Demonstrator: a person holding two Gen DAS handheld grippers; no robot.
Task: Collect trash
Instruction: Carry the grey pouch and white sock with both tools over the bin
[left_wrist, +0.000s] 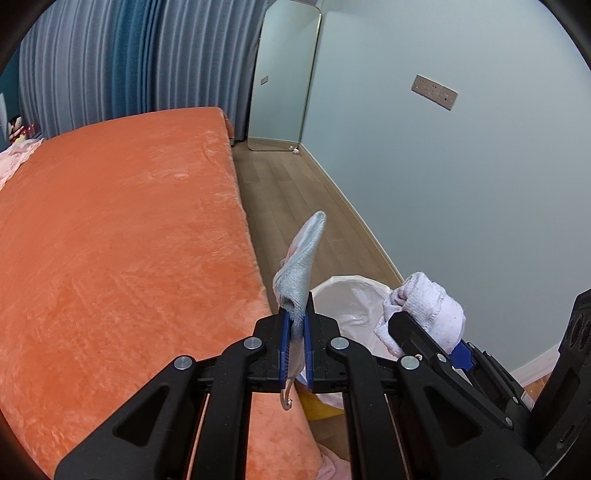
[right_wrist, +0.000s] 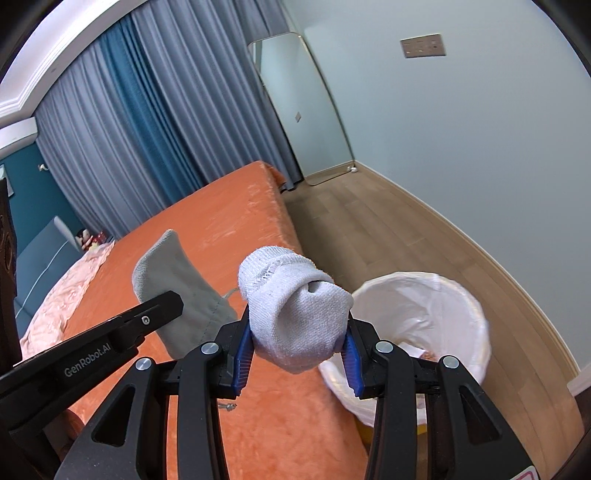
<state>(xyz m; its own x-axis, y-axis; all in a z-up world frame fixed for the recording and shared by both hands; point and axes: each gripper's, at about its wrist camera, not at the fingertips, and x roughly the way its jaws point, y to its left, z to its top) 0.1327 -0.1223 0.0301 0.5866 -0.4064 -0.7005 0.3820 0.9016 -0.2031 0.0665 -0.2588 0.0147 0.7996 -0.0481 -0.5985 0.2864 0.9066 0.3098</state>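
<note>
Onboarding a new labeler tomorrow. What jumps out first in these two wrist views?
The rolled white sock, clamped in the right gripper, fills the centre of the right wrist view. A flat grey cloth pouch sticks up from the shut left gripper, beside the broad orange bed. Below both, on the wood floor, stands a white-lined trash bin.
</note>
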